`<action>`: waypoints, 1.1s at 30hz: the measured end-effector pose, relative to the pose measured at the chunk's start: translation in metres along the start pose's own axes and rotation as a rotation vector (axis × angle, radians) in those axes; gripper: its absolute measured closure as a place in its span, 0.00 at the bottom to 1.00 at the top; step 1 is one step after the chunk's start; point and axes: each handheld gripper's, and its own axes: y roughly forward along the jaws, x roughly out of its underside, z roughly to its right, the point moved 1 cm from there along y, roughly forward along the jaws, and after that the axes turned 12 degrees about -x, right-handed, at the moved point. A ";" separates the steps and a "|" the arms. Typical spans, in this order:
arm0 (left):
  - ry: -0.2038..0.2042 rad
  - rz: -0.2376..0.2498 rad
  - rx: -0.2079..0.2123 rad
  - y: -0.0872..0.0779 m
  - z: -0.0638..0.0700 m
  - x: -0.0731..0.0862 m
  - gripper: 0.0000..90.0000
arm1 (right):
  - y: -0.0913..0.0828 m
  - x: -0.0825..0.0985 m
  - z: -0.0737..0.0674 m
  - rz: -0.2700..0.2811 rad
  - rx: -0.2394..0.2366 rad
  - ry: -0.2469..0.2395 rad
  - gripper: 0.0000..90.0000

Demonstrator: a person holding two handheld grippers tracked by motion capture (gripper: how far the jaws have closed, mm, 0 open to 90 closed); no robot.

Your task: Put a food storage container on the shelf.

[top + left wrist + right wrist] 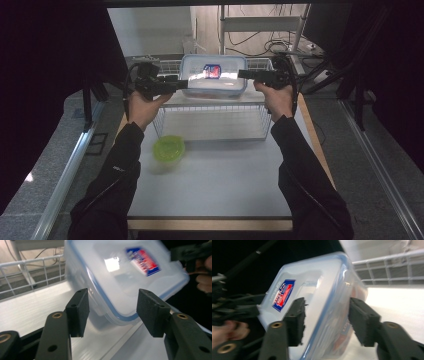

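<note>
Clear plastic, one lidded container (213,76) sat on the white wire rack (212,120) at the tabletop's (215,180) far end, your left gripper (112,312) and right gripper (325,320) at its opposite ends, both with fingers spread around its rim, not clamped. Your high view alone showed one green lid (168,148) on the tabletop. Its red-and-blue label (283,295) was too blurred to read.

Pale grey rectangular tabletop (215,175) w/ light wood edging, lit bright from above. Speckled grey floor (45,170) both sides, silver metal rails (67,175) along it. Black curtains (45,60) left & right. Behind: white metal shelf frame (260,22), tangled black cables (275,47).
</note>
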 end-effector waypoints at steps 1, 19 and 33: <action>-0.011 0.016 0.009 0.000 0.000 0.000 0.48 | 0.001 -0.001 -0.002 -0.010 0.028 -0.023 0.56; 0.171 0.035 -0.037 -0.012 0.029 0.040 0.92 | -0.008 0.054 -0.036 -0.095 0.135 -0.371 1.00; 0.145 -0.003 -0.114 0.014 0.022 0.036 0.92 | 0.010 0.055 -0.017 -0.101 0.162 -0.338 1.00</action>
